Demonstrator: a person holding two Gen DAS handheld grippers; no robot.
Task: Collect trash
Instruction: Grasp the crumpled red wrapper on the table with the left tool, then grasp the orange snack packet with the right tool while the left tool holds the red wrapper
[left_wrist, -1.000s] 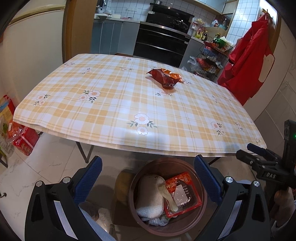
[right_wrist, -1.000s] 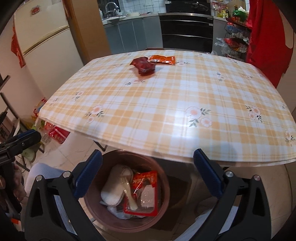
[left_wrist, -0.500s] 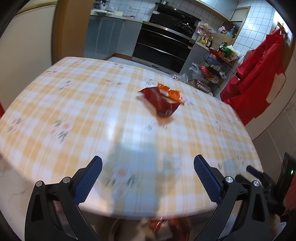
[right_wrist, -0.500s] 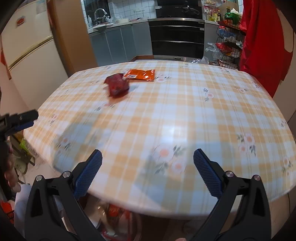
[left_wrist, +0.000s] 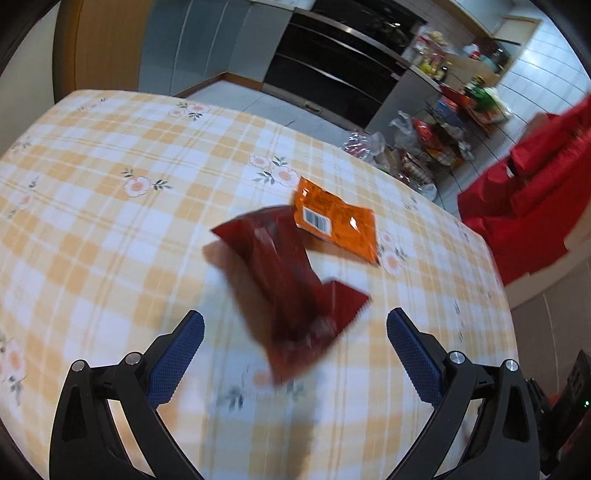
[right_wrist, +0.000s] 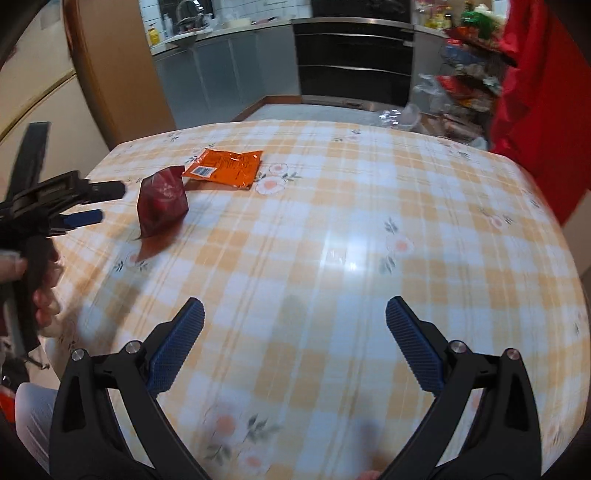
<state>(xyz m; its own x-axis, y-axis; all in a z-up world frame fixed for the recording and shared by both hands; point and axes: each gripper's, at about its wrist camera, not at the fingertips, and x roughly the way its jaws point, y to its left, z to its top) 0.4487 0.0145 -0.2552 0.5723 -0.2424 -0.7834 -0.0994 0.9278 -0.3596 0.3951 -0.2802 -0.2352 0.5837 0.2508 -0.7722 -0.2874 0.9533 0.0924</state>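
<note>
A crumpled dark red wrapper lies on the checked tablecloth, with a flat orange packet just behind it. My left gripper is open, its blue pads either side of the near end of the red wrapper, not touching it. In the right wrist view the red wrapper and orange packet lie at the far left of the table, with the left gripper beside them. My right gripper is open and empty over the table's near middle.
The table fills both views. Behind it are grey kitchen cabinets, a black oven, a cluttered wire rack and red clothing hanging at the right. A wooden door frame stands at left.
Both grippers rose from over the brown trash bin below the table edge and moved forward over the table. The left gripper closed in on the red wrapper. The bin is out of view.
</note>
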